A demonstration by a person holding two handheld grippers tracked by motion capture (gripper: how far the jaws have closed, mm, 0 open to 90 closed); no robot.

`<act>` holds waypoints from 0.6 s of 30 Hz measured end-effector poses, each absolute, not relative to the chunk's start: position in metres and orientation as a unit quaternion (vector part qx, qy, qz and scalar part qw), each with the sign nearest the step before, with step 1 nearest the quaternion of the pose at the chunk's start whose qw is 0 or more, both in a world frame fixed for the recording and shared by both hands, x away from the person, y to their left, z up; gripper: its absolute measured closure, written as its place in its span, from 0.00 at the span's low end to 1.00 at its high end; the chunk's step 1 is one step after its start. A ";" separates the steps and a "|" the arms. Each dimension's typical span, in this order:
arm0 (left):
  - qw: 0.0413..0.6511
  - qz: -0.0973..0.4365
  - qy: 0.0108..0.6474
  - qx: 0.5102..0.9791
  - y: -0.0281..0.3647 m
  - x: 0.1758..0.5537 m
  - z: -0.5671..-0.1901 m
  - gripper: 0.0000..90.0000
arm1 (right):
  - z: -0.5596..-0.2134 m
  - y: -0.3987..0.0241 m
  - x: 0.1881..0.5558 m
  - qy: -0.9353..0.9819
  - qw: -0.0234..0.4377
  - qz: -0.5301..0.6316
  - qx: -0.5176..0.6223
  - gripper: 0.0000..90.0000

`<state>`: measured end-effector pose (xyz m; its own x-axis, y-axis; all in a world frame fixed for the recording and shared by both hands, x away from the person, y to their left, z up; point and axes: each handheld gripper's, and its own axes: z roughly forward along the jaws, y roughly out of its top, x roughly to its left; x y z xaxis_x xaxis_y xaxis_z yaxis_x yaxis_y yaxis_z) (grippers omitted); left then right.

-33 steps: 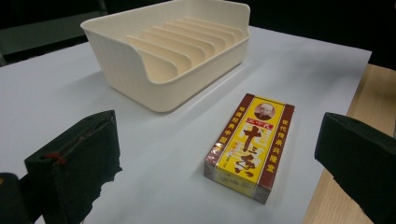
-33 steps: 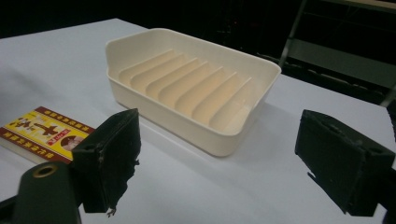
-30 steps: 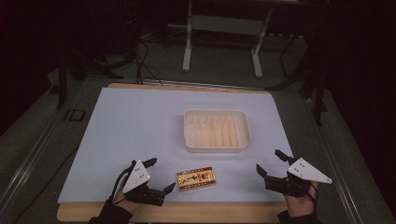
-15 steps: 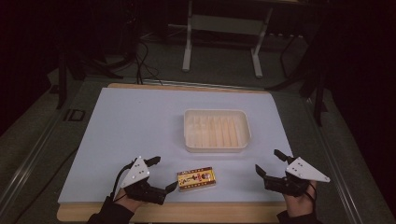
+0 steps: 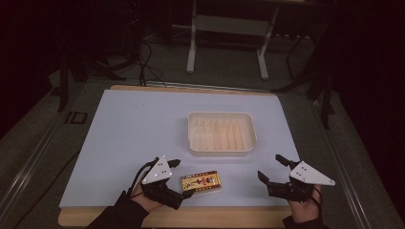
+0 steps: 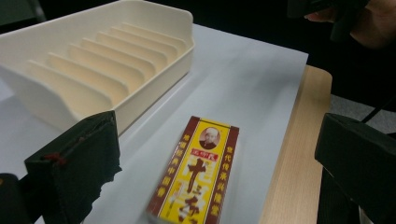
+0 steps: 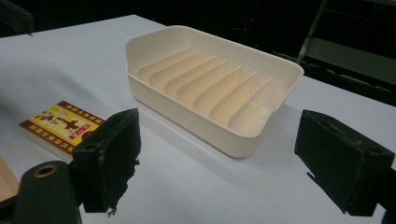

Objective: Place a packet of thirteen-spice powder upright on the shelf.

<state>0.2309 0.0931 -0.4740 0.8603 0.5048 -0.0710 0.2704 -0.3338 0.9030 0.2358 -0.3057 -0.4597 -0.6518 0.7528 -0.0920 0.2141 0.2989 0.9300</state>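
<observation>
A small yellow and dark red box [image 5: 201, 182] with printed characters lies flat near the table's front edge. My left gripper [image 5: 181, 179] is open at the box's left end, one jaw on each side of it. In the left gripper view the box [image 6: 196, 177] lies between the two wide-apart jaws, untouched. A cream ribbed tray [image 5: 220, 132] stands empty behind the box. My right gripper [image 5: 271, 167] is open at the front right, holding nothing. From the right gripper view the tray [image 7: 210, 84] is straight ahead and the box [image 7: 60, 123] is far left.
The pale blue mat [image 5: 124, 129] covers the table, with a wooden strip [image 5: 215, 217] along the front edge. Beyond the table stand a metal frame's legs [image 5: 193, 43] and cables on a dark floor. The other hand [image 6: 369, 23] appears at the top right of the left gripper view.
My left gripper has moved right and slightly forward, bringing its open jaws up to the box's left end. The right gripper has barely shifted.
</observation>
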 end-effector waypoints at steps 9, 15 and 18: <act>0.490 0.094 0.210 0.841 0.066 0.243 -0.485 0.01 | -0.461 -0.307 0.237 0.760 0.255 0.502 0.325 0.16; 0.476 0.092 0.201 0.851 0.052 0.249 -0.493 0.03 | -0.461 -0.306 0.237 0.761 0.248 0.504 0.324 0.16; 0.468 0.089 0.199 0.856 0.047 0.254 -0.499 0.03 | -0.461 -0.307 0.236 0.760 0.245 0.506 0.326 0.16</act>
